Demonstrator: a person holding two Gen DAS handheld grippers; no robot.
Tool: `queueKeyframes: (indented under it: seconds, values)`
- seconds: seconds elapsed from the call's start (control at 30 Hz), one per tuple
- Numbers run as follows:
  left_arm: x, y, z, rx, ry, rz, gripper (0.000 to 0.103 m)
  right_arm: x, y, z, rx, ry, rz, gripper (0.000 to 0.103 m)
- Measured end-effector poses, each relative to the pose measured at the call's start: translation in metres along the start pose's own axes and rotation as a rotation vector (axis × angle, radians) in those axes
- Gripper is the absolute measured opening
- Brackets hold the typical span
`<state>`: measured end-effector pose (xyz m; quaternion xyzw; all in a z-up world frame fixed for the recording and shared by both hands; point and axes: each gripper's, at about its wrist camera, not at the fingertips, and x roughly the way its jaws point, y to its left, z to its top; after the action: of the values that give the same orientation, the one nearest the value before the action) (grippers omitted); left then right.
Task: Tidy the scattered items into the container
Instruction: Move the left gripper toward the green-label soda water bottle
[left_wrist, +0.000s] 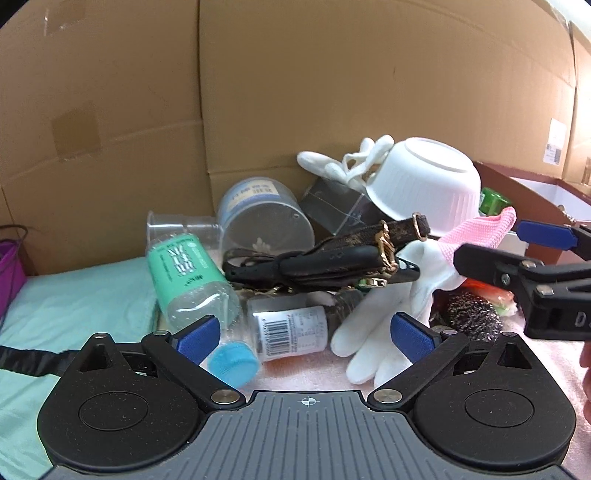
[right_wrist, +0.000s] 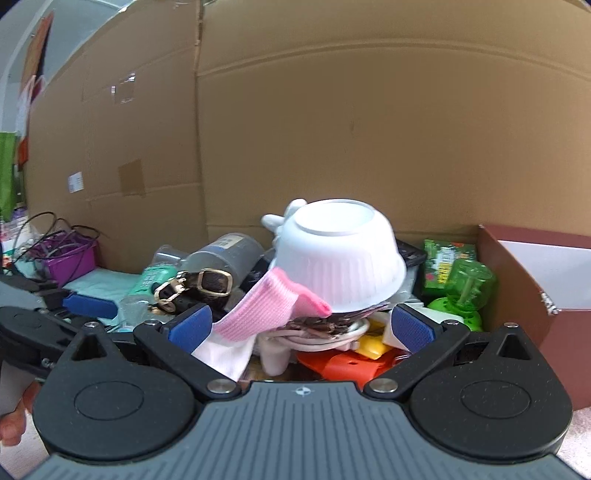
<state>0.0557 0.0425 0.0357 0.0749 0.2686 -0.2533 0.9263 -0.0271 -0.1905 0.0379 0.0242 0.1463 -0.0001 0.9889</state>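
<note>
**A:** Clutter first: where does the heap sit, and what are the grippers doing?

**B:** Left gripper (left_wrist: 304, 338) has its jaws spread wide with nothing between them. Its blue pads (left_wrist: 410, 338) flank a small clear bottle with a barcode label (left_wrist: 290, 330), which lies on its side just ahead; the pads do not touch it. A blue cap (left_wrist: 234, 363) lies just left of that bottle, and a green-labelled bottle (left_wrist: 184, 275) leans beyond the cap.

**A:** And the right one?

**B:** Right gripper (right_wrist: 301, 328) is also wide open and holds nothing. A pink-cuffed white sock (right_wrist: 258, 314) drapes across the gap, close to its left pad; whether they touch, I cannot tell. In the left wrist view that gripper reaches in from the right, level with the sock.

**A:** Further out?

**B:** An upturned white bowl (right_wrist: 341, 254) sits on top of the heap, behind the sock. A brown belt with gold buckles (left_wrist: 373, 243) lies left of the bowl, a white glove (left_wrist: 376, 332) below it, a steel scourer (left_wrist: 472, 314) to the glove's right. A green plastic bottle (right_wrist: 467, 284) stands right of the bowl.

**A:** Room to move?

**B:** A cardboard wall (left_wrist: 332, 92) closes the back, right behind the bowl. The brown container (right_wrist: 517, 295) stands right of the green bottle, its near wall an edge beside the right gripper. Open pink cloth (left_wrist: 314, 376) lies in front of the barcode bottle.
</note>
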Motion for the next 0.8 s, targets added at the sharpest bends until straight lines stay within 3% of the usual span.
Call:
queueKeyframes:
  seconds: [0.13,0.4,0.6,0.8]
  values:
    - [0.000,-0.001,-0.003,0.030,0.006,0.001,0.102,0.000,-0.011,0.000,0.030,-0.007,-0.017,0.103]
    - [-0.013,0.017,-0.008,-0.001,0.041,0.026,0.102,0.001,-0.021,-0.002,0.062,0.018,0.005,0.103]
    - [-0.018,0.007,-0.006,-0.001,0.030,0.000,0.103,-0.001,-0.023,-0.002,0.070,0.014,0.015,0.103]
    - [-0.028,-0.021,0.006,0.084,-0.029,-0.034,0.103,-0.006,-0.026,-0.001,0.084,-0.010,0.001,0.103]
